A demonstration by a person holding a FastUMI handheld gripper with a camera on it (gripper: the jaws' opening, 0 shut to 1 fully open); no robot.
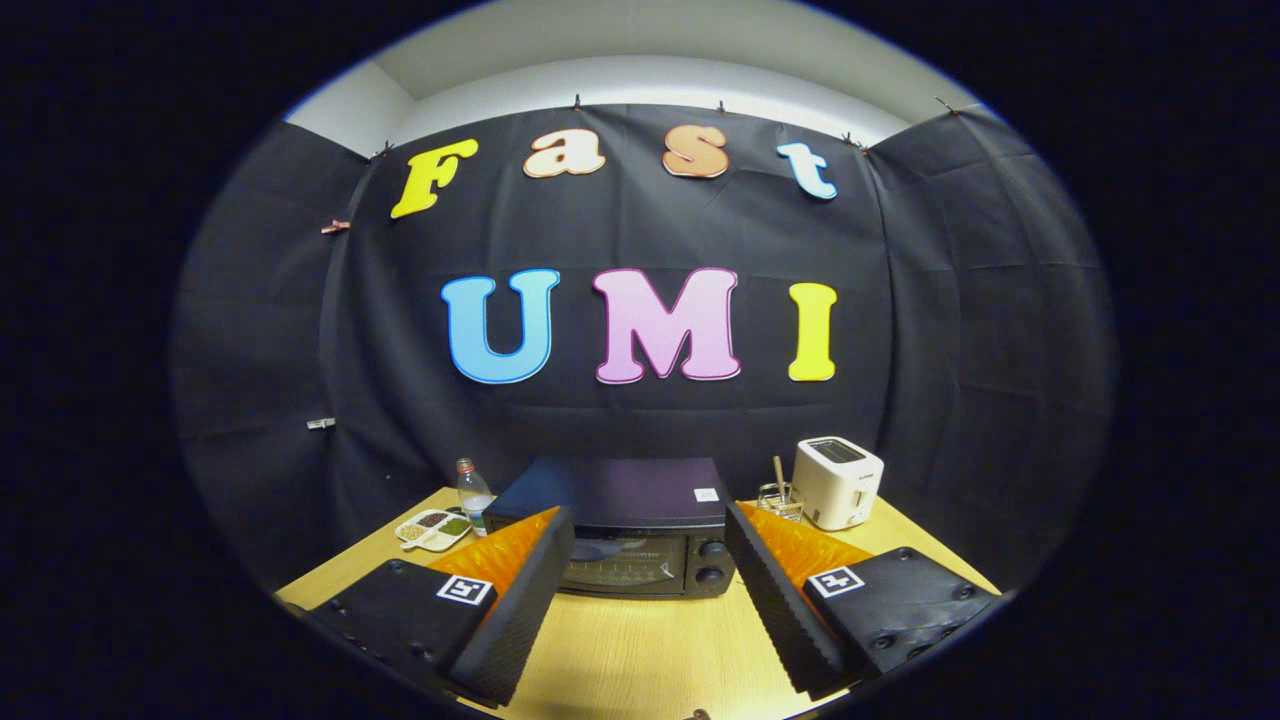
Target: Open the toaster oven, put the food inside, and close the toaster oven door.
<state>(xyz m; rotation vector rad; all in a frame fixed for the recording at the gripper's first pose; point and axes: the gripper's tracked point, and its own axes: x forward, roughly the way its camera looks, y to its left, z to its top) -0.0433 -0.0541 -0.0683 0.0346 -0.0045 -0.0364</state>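
While the gripper (650, 600) hangs over the table (640, 650) with fingers spread wide and nothing between them, the oven (620, 525) sits at 12 o'clock just beyond the fingertips, door up and shut. Can't see through the glass, so whether food is inside can't be told. That fits two stages: door shut with food yet to go in, or food in and door closed again. Pictures don't settle which.

White toaster (838, 482) at 1 o'clock, right of oven, slots look empty. Small clear holder (780, 498) with a stick in it stands between oven and toaster. Bottle (473, 492) at 11 o'clock, just left of oven. Divided tray (433, 528) beside the bottle holds bits in separate wells, greenish, dark and pale; possibly the food, too small to tell.
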